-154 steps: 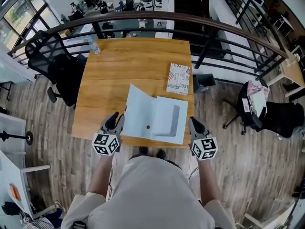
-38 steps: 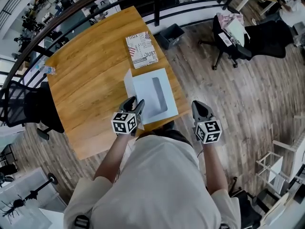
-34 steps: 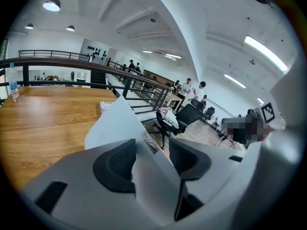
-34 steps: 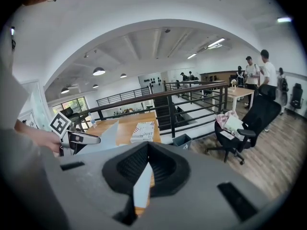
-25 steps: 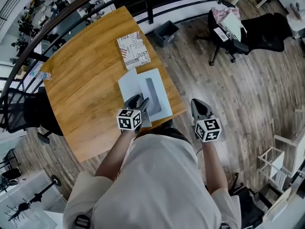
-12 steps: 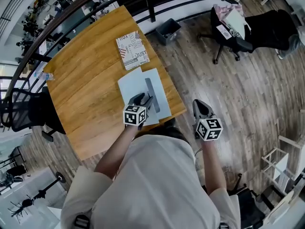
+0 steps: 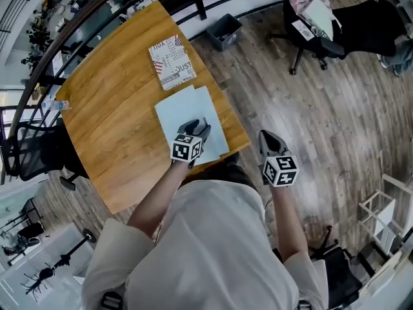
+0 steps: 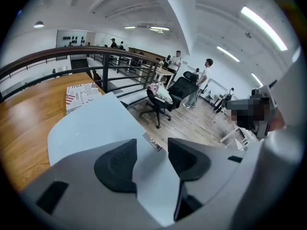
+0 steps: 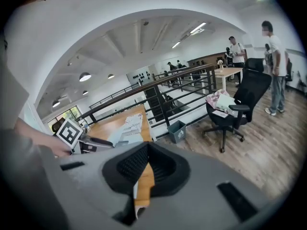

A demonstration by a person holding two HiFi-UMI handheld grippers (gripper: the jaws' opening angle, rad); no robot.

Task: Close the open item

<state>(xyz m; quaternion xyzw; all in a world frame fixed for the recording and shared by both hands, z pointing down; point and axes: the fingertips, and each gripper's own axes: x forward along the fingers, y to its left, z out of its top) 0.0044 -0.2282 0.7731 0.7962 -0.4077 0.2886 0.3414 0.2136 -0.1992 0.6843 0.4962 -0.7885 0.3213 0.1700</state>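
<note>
Flat on the warm-grained wooden tabletop (image 7: 116, 108), near its right-hand edge: the pale blue folder (image 7: 184, 112), matte, smooth and rectangular, cover down on the lower leaf with the edges slightly offset. Just beyond it, a printed paper packet (image 7: 170, 60) with red and black lettering. Directly over the folder's near end, the left gripper (image 7: 197, 126) in grey plastic, black padded fingers (image 8: 117, 164) apart after closing in a little just now, nothing pinched, blue cover showing through the gap; contact with the cover unclear. Left forearm stretched across the tabletop's edge, gripper tipped steeply down. Over the plank floor (image 7: 303, 108), well apart from the folder, the right gripper (image 7: 266, 136), ribbed fingers (image 9: 132, 164) closed together and empty, angled downward, elbow bent beside the body.
</note>
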